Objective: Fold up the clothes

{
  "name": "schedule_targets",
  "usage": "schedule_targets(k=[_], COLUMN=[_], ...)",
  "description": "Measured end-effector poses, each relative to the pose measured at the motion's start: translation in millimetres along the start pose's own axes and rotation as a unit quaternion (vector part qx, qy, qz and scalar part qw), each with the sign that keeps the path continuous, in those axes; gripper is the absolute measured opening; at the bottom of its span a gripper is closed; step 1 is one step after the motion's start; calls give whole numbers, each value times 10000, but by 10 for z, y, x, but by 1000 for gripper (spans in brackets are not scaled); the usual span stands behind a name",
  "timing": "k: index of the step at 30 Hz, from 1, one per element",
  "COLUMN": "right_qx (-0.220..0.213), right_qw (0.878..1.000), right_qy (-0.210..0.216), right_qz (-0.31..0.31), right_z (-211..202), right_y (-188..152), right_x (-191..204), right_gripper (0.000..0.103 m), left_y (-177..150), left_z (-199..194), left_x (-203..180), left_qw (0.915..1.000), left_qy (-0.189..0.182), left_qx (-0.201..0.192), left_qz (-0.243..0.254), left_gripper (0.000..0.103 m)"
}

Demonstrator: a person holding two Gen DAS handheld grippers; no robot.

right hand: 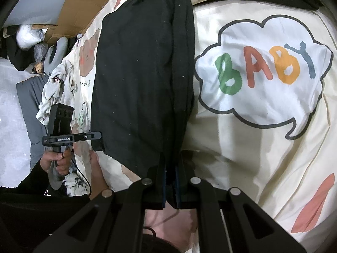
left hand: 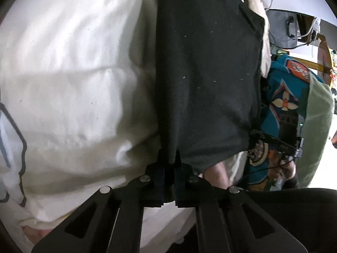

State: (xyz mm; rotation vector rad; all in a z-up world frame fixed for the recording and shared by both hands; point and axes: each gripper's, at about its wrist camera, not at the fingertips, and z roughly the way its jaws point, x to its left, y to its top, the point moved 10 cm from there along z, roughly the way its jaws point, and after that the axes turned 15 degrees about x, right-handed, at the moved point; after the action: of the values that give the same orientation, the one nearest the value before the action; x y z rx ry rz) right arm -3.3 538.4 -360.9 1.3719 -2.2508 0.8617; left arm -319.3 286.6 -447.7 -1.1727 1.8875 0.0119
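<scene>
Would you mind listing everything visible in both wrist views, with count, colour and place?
black garment: one, black, lying on the printed sheet, edges pinched by both grippers
printed sheet: one, cream with a BABY cloud, underneath
crumpled clothes: a pile, pale grey-white, at the left of the right wrist view
cardboard: one sheet, brown, top left of that view
patterned fabric: one, teal and orange, right side of the left wrist view
left gripper: one, black, shut on the garment's edge
right gripper: one, black, shut on the garment's edge
hand: one, gripping the left gripper's handle
</scene>
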Motion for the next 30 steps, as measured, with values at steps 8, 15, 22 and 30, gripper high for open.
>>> schedule_targets(k=[8,15,22,30], right_qx=[163,479,722,933], right_qw=[9997,9988,9973,9941], right_qy=[147,4,-155,-525], right_qz=[-60,-120,-53,151], right_z=[-127,-73,-32,104], right_y=[-101,-295,-501,-527], right_x=[181,188,132,-11], right_gripper=[6,6,6,14], left_y=[-269,-536,-789,-783], left_z=[-128,-68,135,222], left_x=[-264,-324,-261,-21], left_qw=[9991,9979,9937,9866], left_qy=[258,300,336,890], left_qx=[292,561,1043,1365], left_qz=[173,146,251,69], left_gripper=[4,4,4,13])
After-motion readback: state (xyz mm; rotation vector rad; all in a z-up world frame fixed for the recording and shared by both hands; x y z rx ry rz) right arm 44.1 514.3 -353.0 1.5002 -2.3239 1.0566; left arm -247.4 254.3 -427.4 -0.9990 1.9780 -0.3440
